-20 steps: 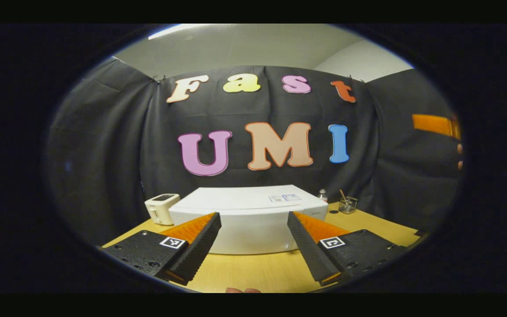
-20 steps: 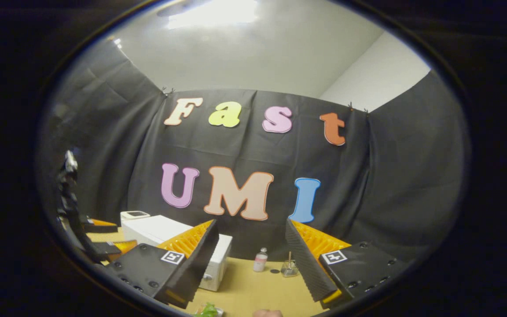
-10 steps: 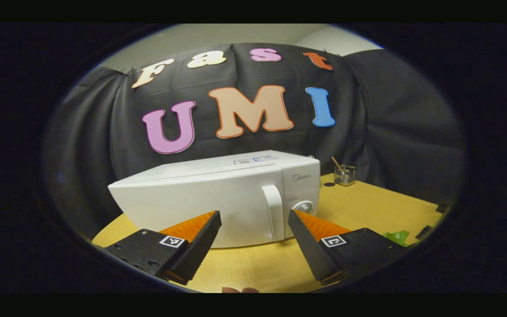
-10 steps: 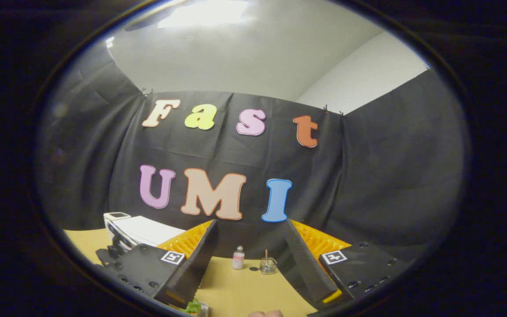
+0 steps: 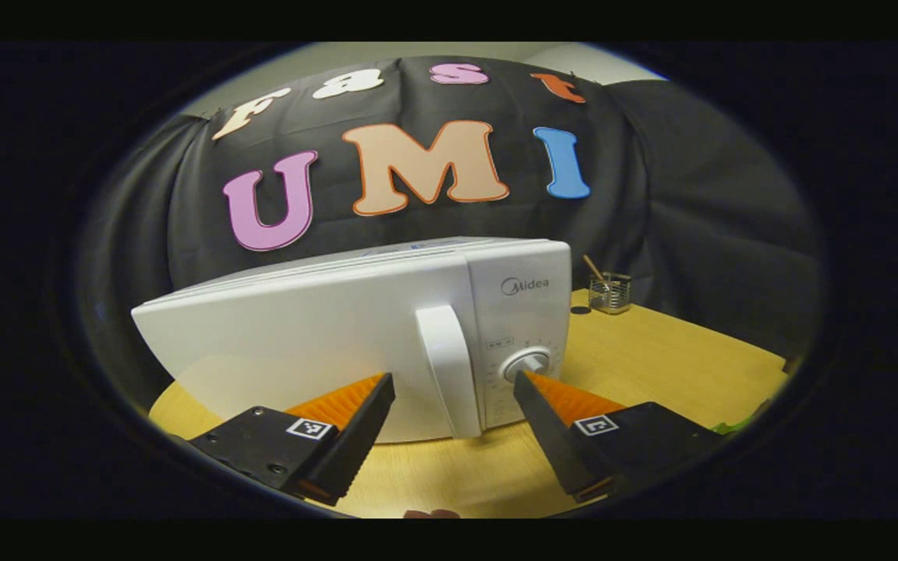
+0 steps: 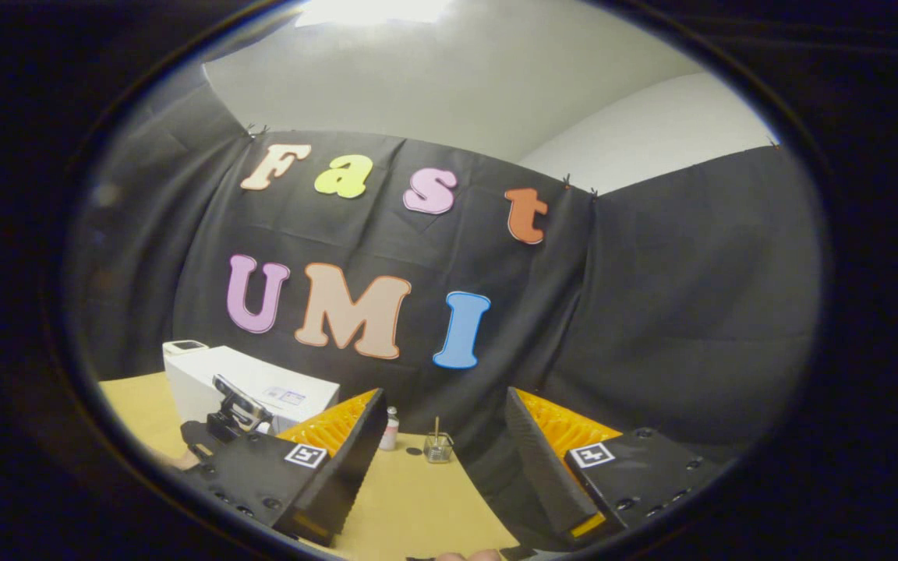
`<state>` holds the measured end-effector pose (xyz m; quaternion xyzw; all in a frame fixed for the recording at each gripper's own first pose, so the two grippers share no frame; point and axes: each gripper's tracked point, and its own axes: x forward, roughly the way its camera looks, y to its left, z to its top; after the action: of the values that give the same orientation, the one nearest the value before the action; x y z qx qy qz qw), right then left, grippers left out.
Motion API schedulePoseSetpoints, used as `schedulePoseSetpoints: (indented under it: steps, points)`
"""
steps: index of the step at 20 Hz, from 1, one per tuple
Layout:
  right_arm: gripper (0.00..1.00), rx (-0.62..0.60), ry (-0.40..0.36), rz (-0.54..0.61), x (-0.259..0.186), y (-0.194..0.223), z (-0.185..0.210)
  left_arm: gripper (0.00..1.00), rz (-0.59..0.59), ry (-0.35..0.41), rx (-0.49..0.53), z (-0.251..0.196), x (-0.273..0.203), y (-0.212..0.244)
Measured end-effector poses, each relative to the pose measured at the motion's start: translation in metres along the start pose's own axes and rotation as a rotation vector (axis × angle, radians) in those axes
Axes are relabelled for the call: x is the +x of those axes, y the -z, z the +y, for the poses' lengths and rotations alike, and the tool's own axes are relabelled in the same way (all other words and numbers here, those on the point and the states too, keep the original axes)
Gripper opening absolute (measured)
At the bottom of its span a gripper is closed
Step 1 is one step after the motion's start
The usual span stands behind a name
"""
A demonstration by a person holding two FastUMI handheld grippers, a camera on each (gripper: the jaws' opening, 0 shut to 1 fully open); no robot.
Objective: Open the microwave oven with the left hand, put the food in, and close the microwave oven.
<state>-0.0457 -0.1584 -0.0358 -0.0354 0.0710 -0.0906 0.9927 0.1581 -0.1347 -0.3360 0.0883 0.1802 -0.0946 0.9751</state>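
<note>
A: Closer now vs half a sec ago; microwave (image 5: 355,335) looms bigger in left gripper view, front face w/ brand panel turned more toward the cam.

B: Which way does it point?

A: Door side faces the left gripper (image 5: 453,378); long axis runs across the view, far end off past the left finger, control end by the right finger; door shut; it sits on the wooden table (image 5: 652,366).

B: Handle?

A: Upright white handle (image 5: 449,366) stands betw. the two fingers, just beyond the tips; dial (image 5: 525,363) just above the right fingertip; can't tell if tip touches it. Jaws wide apart, nothing betw. them.

B: Right one?

A: Right gripper (image 6: 445,405) also spread wide, holding nothing; aimed at the booth cloth, high over the table edge.

B: What does each view give that the other lacks?

A: Left gripper view gives door, handle, dial; also a scrap of green (image 5: 733,425) at the far right past the right finger; can't tell what it is. Right gripper view gives the microwave's top and side from off to the left of its jaws, a small white device (image 6: 184,347) behind it, a small bottle (image 6: 390,428), plus the left gripper seen from behind in front of the oven.

B: Containers?

A: Glass cup (image 5: 609,291) on the table, beyond and right of the left jaws; a thin stick (image 5: 594,267) leans in it; in right gripper view same cup sits betw. the fingers, far off, bottle just left of it.
</note>
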Motion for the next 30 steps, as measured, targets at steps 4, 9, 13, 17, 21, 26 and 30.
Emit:
schedulePoseSetpoints:
  steps: [4,9,13,17,21,26,30]
  points:
    - [0.96,0.014,-0.009,0.043,0.005,0.01,0.004,0.9,-0.003,0.02,-0.011,-0.005,0.005,0.0]
    - [0.96,-0.004,-0.018,0.034,0.006,0.009,0.011,0.48,0.014,0.005,-0.041,-0.002,0.003,0.002]
    - [0.97,0.009,-0.009,0.031,0.005,0.008,0.009,0.16,0.024,0.041,-0.081,-0.004,0.01,0.005]
    - [0.97,0.019,-0.012,0.056,0.006,0.019,0.011,0.09,0.032,0.029,-0.072,-0.004,0.006,0.004]
    - [0.97,0.038,-0.002,0.037,0.004,0.012,0.009,0.05,0.018,0.026,-0.118,-0.007,-0.024,0.011]
    - [0.97,0.06,-0.043,0.049,0.011,0.021,0.029,0.05,0.03,0.066,-0.112,-0.005,-0.065,0.026]
    - [0.97,0.076,-0.098,0.038,0.012,0.017,0.055,0.02,0.036,0.073,-0.111,0.003,-0.099,0.034]
